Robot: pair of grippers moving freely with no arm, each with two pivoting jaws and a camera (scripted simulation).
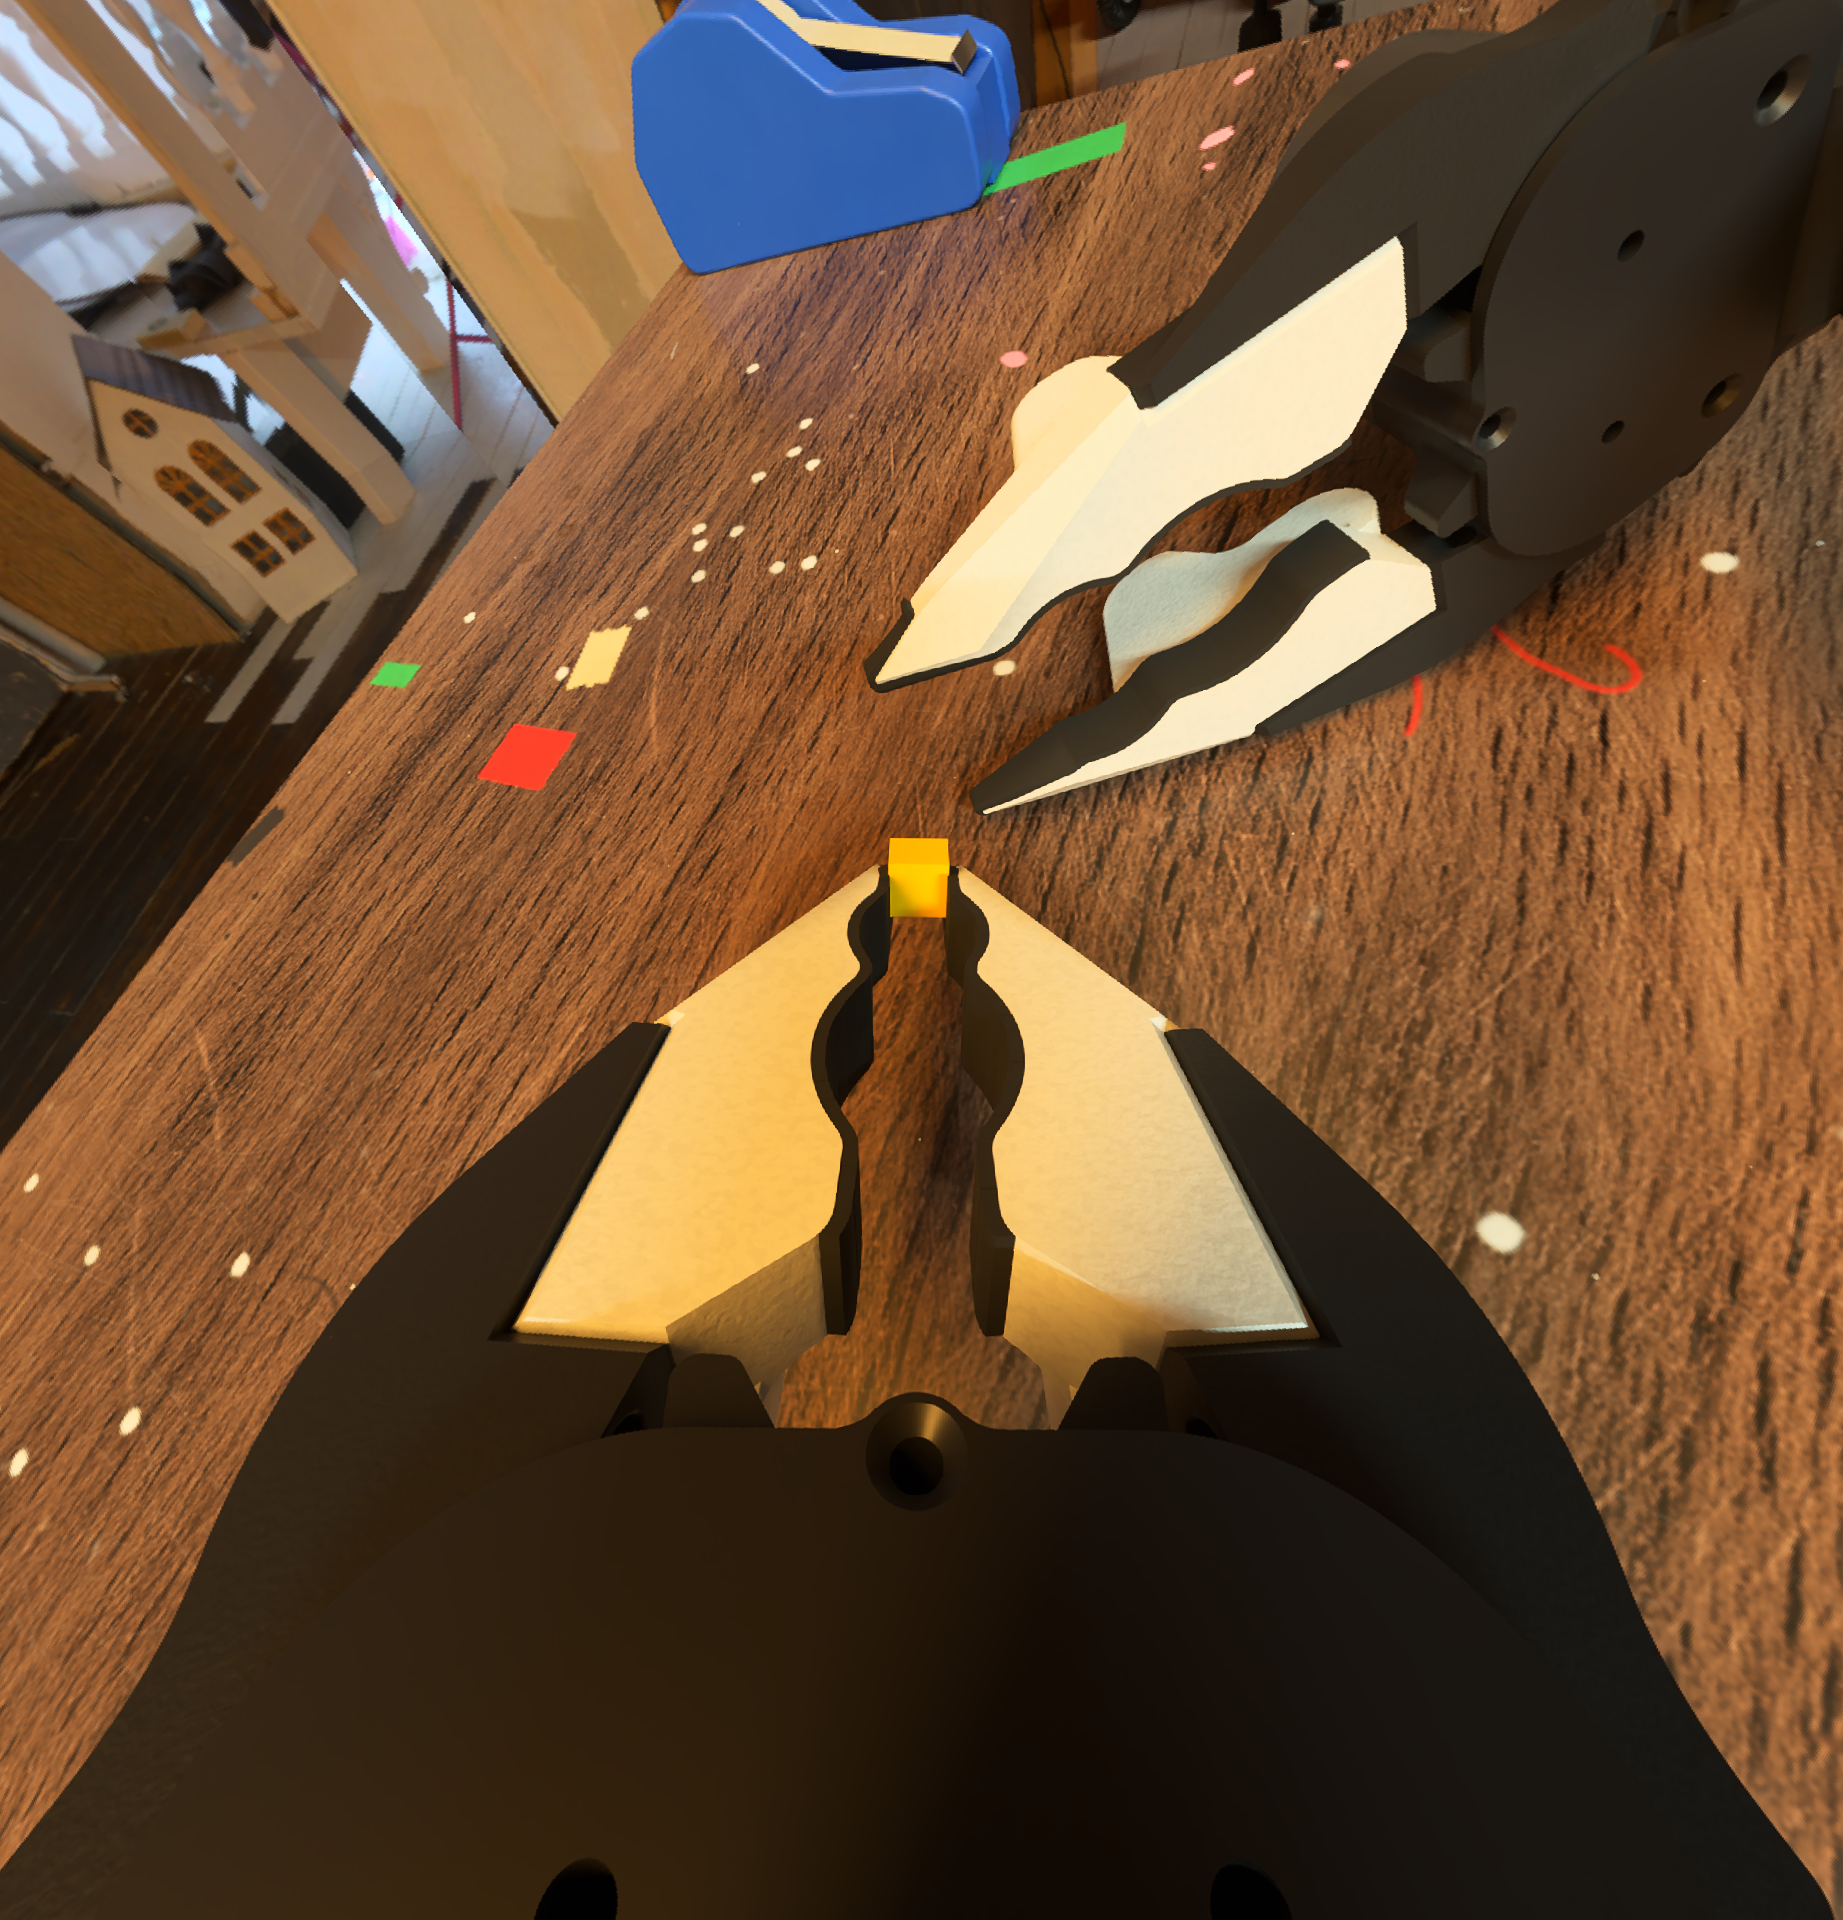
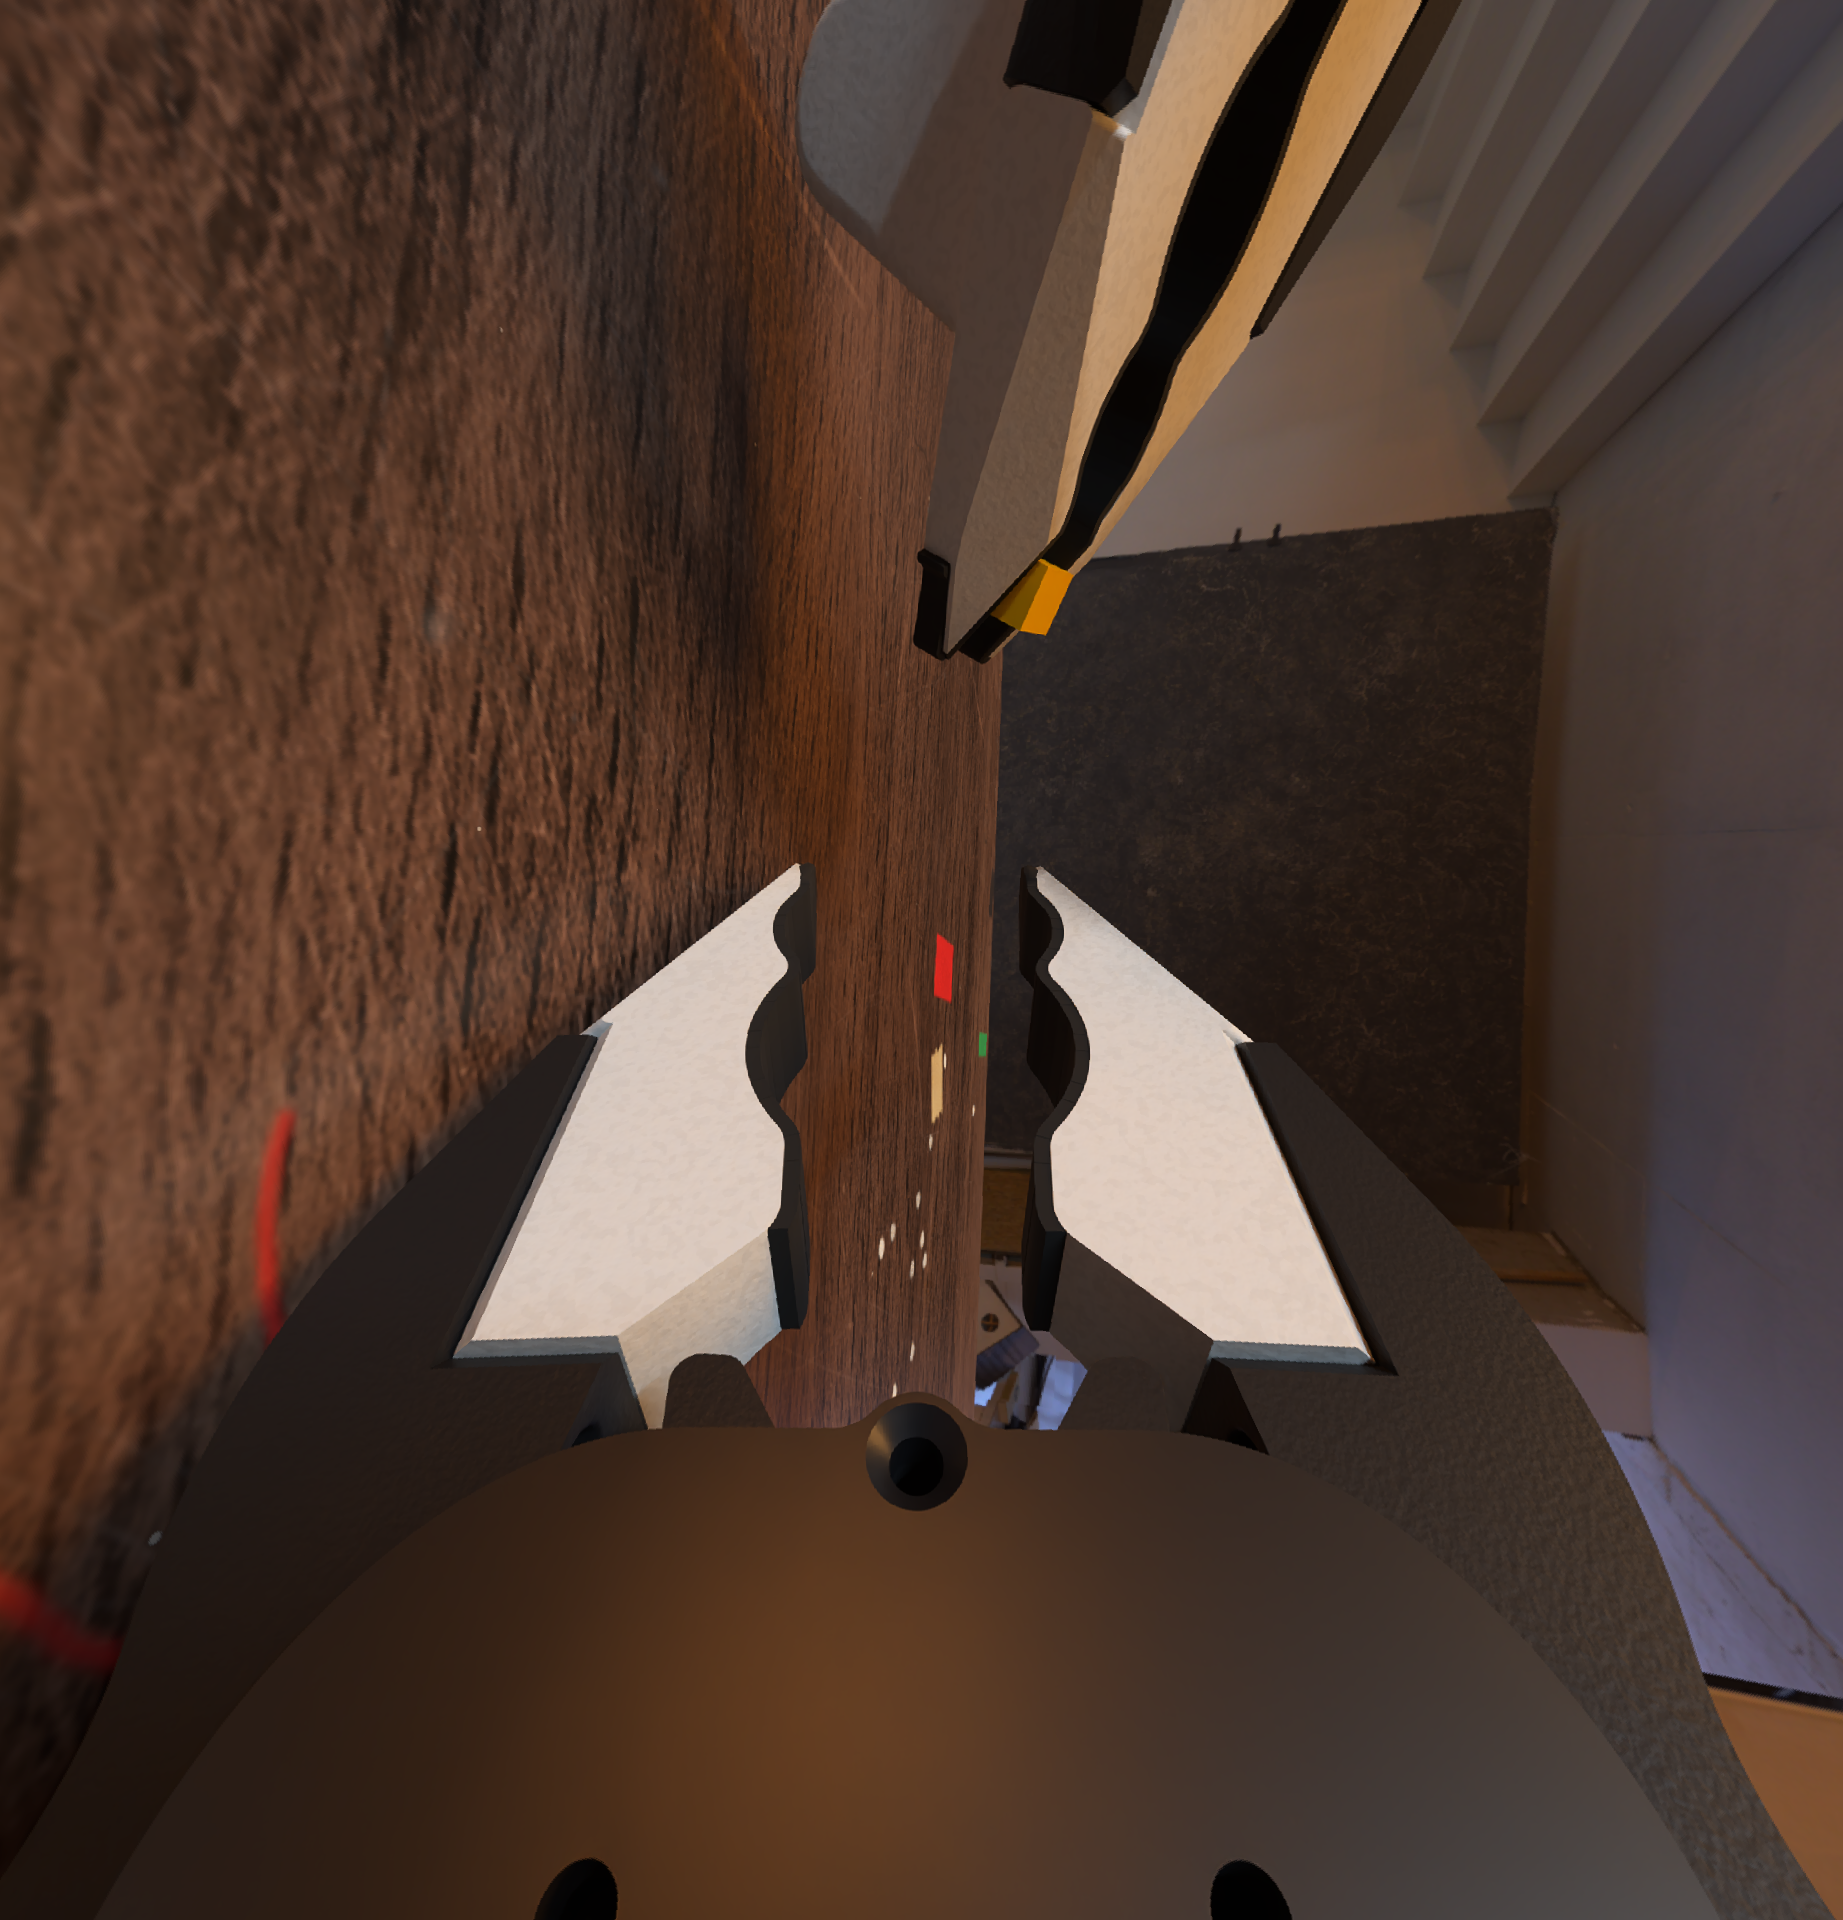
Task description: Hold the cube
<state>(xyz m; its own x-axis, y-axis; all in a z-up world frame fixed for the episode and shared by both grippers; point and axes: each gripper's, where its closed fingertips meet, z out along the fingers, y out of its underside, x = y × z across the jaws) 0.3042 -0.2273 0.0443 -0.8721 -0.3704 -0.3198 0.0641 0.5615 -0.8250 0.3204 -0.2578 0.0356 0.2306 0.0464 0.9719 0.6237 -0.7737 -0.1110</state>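
- Two grippers are seen over a wooden table (image 1: 1312, 1039), w/ a small yellow cube (image 1: 917, 878) as the ref. point.
- Left gripper (image 1: 917, 883): tips are pressed onto the cube from both sides; the cube is pinched at the very ends of the fingers (image 1: 751, 1101).
- From the right wrist view, the cube (image 2: 1036, 597) is seen clamped at the tip of the left gripper (image 2: 1000, 613); whether it is touching the table cannot be told.
- Right gripper (image 1: 927, 738): seen just beyond the cube and to its right, tips pointed toward it, not touching it. Jaws are spread, w/ nothing between them (image 2: 917, 883).
- Red patch (image 1: 527, 756): marked on the tabletop, left of the cube and a bit farther off; a tan patch (image 1: 597, 658) and a green patch (image 1: 395, 674) lie beyond it.
- Blue tape dispenser (image 1: 813, 135): set well beyond the cube, at the table's far edge, w/ a green strip (image 1: 1057, 158) beside it.
- Red wire (image 1: 1561, 675): lies right of the cube, by the right gripper's body.
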